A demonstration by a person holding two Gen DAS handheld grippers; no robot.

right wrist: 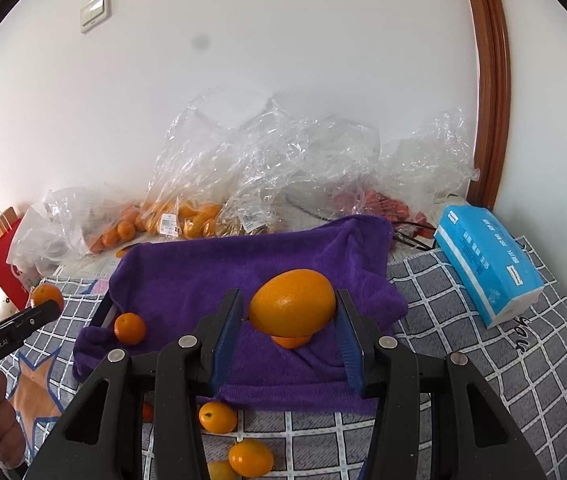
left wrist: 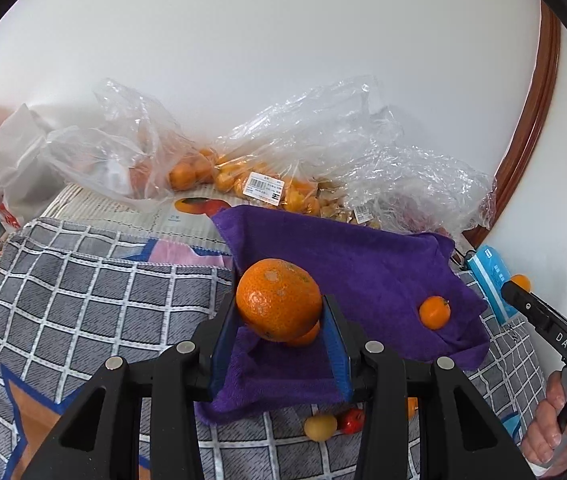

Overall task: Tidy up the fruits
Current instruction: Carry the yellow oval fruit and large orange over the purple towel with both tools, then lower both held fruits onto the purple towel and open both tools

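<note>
In the left wrist view my left gripper (left wrist: 280, 303) is shut on a large rough-skinned orange (left wrist: 279, 298), held above a purple towel (left wrist: 363, 256). A second fruit (left wrist: 308, 335) peeks out just beneath it. A small tangerine (left wrist: 435, 312) lies on the towel to the right. In the right wrist view my right gripper (right wrist: 288, 300) is shut on a smooth orange (right wrist: 293, 303) above the same towel (right wrist: 243, 264), with another fruit (right wrist: 291, 342) under it. A small tangerine (right wrist: 129, 328) rests at the towel's left edge.
Clear plastic bags of fruit (left wrist: 267, 184) (right wrist: 187, 216) line the wall behind the towel. A blue tissue pack (right wrist: 487, 264) lies at the right. Loose fruits (right wrist: 218, 417) (left wrist: 320, 427) sit on the grey checked cloth (left wrist: 83, 304) near me. A red paper bag (right wrist: 1, 256) stands far left.
</note>
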